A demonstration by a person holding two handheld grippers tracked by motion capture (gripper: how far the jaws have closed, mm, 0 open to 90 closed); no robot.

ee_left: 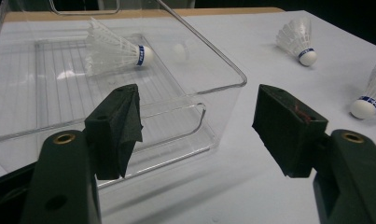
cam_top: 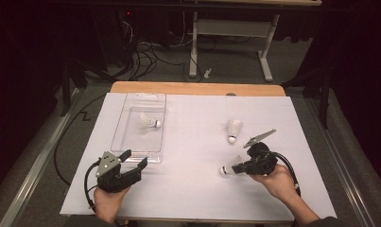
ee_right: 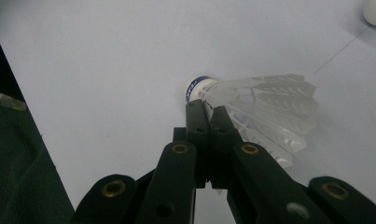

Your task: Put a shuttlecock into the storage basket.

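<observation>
Here, the right gripper pinches a white, ribbed plastic shuttlecock; the left gripper gapes wide beside a clear rectangular tray.

The person's left hand grips the black two-jaw left gripper from below near the table's front edge, its jaws spread wide and aimed forward and rightward. The right hand holds the black right gripper pointing left, jaws pressed together on a white feathered shuttlecock.
</observation>
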